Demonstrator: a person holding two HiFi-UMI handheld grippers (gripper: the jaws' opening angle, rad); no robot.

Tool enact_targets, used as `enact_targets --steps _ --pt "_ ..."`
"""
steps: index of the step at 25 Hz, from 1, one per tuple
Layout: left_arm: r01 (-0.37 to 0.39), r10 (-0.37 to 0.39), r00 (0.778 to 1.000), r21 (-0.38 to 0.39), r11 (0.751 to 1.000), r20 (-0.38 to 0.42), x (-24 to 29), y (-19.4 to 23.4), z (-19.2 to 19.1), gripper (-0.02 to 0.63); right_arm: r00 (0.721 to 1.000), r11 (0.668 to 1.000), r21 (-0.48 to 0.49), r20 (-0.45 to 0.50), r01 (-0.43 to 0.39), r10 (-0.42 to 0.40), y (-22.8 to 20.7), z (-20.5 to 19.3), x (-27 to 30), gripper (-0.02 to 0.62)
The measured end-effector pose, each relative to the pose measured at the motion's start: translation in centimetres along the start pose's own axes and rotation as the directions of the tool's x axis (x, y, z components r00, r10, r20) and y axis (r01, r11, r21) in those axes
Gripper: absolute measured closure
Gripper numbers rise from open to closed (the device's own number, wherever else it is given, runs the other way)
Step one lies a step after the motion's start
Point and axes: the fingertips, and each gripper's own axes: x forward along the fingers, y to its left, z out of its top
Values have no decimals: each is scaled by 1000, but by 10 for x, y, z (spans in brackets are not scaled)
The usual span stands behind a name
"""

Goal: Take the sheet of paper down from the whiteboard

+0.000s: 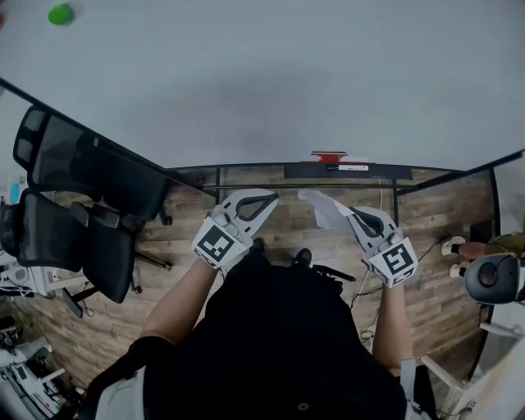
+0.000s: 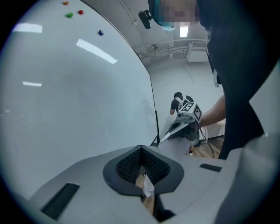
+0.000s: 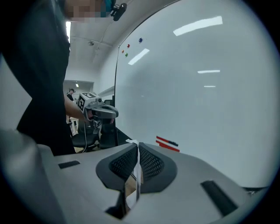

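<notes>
The whiteboard (image 1: 287, 82) fills the top of the head view, and both grippers hang low in front of it, below its tray. My right gripper (image 1: 340, 209) is shut on a white sheet of paper (image 1: 321, 207) that sticks out to its left. In the right gripper view the paper (image 3: 137, 175) stands edge-on between the closed jaws of that gripper (image 3: 136, 151). My left gripper (image 1: 267, 199) is shut too. A small white corner of paper (image 2: 148, 187) shows pinched in its jaws (image 2: 143, 175). Each gripper sees the other across the gap.
A green magnet (image 1: 60, 14) sits on the board at top left. Red markers (image 1: 330, 157) lie on the black tray (image 1: 344, 170). Black office chairs (image 1: 82, 197) stand at the left. Wood floor and the board's frame legs lie below. A person stands far behind (image 2: 177, 103).
</notes>
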Motion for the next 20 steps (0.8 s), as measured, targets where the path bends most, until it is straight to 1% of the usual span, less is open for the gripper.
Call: enact_targets --steps 4,8,12,15,18,20 --pt "8 -11 1000 -94 996 -24 2 -7 -39 595 999 997 77 -52 5 -1 4 -53 11 572" --pt "27 -39 997 -155 988 -74 1 -18 -76 595 998 988 155 -68 3 8 11 -79 15 572" --pt "-1 -30 991 -236 972 -128 -1 -26 -118 594 995 986 168 -94 -2 18 20 -96 19 572" --pt "-41 -10 986 -303 952 -167 -8 -31 -145 594 995 984 176 -97 1 16 26 -99 19 572" --pt "-61 -2 985 -361 930 -172 -11 -32 -152 594 996 986 169 -92 1 15 26 -96 19 572" --pt "-69 3 985 -376 924 -173 -12 -31 -150 594 996 987 161 -92 -2 17 25 -93 20 572"
